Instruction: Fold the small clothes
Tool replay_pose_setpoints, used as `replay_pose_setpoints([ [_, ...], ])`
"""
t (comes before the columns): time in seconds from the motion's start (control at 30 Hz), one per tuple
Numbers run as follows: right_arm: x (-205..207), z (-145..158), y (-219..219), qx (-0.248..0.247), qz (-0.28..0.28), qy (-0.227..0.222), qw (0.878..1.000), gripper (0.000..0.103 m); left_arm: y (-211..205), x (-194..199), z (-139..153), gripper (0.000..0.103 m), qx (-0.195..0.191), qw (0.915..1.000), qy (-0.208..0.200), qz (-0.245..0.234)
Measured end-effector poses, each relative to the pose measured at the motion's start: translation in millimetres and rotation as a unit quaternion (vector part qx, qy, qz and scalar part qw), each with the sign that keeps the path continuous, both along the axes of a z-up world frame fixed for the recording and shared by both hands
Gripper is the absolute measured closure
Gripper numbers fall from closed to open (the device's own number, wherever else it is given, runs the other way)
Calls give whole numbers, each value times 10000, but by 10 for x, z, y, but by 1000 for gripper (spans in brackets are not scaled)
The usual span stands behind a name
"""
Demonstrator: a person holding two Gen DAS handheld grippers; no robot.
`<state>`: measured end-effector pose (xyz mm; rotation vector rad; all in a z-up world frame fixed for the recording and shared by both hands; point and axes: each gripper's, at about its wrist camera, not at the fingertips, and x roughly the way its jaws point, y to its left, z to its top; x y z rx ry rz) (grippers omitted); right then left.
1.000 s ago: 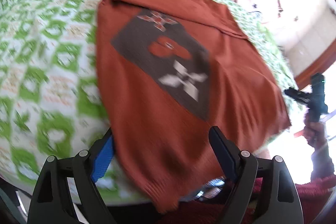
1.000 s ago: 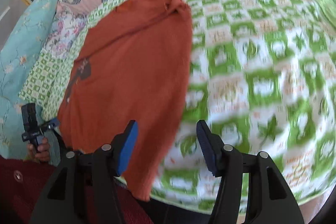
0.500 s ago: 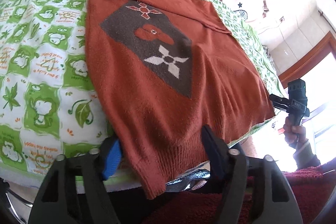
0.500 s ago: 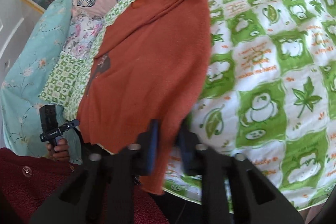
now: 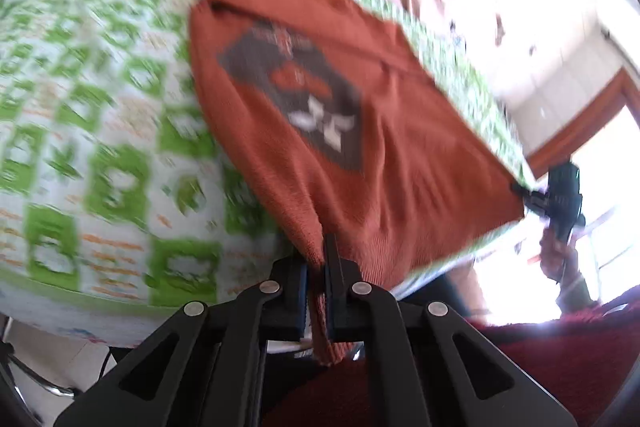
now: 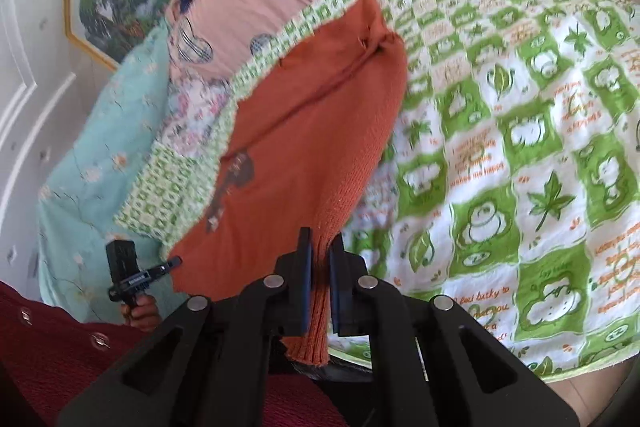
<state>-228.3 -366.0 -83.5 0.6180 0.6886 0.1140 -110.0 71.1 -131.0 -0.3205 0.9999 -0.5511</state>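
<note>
Sweater (image 5: 400, 155) in rust orange lies spread face up on the bed (image 5: 100, 131), its brown flower panel showing, collar end far from the person and hem hanging just over the near edge; left tongs (image 5: 316, 267) are pinched tight on one bottom corner of the hem, fabric squeezed between the two pads with a tail drooping below; right tongs (image 6: 320, 259) are closed the same way on the other bottom corner, ribbed edge trapped between the blue-lined pads; each corner held apart like this keeps the hem taut and level, which I judge is the setup for lifting the bottom up and carrying it toward the collar for a first fold; the green checked quilt underneath gives a flat bed to lay it on; left view is blurred, so that hand looks in motion.
</note>
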Motion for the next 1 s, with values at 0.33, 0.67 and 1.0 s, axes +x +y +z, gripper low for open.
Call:
replay_pose_setpoints([
  [0.33,53,244,-36,137,-87,-433,9989,95,154,12,467,98,-386,9973,-535,325],
  [0.67,1032,761,-397,-196,-692,-941,9930,95,21,925,876,98,-526,9880,-1276,694],
  [1.0,2360,1024,-776,-743,-1073,-548,9899,95,-10,2320,1079,98,-335,9779,-1580,1326],
])
